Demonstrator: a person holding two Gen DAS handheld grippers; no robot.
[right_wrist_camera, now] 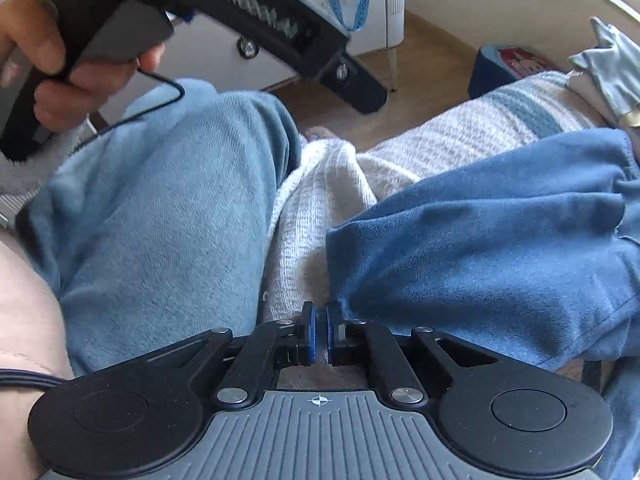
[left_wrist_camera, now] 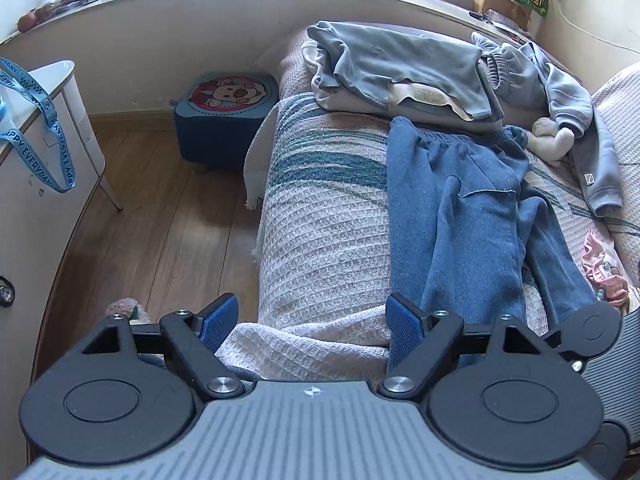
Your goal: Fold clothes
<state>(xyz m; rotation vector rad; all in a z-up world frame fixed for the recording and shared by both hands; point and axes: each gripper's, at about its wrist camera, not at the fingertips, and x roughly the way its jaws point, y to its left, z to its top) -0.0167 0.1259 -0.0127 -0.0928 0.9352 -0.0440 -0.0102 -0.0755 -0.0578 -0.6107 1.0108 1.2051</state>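
Lying rumpled, legs spread, on the bed below the folded pile, blue trousers; left tool wide, empty; right tool closed, grasp unclear; ribbon reading "HAPPY EVERYDAY".

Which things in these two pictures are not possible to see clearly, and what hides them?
- Left wrist view: the leg ends of the dark blue fleece trousers are hidden behind the left gripper, whose jaws are open.
- Left wrist view: the pink garment is cut off by the right edge.
- Right wrist view: whether the right gripper, jaws shut, pinches any cloth cannot be told.
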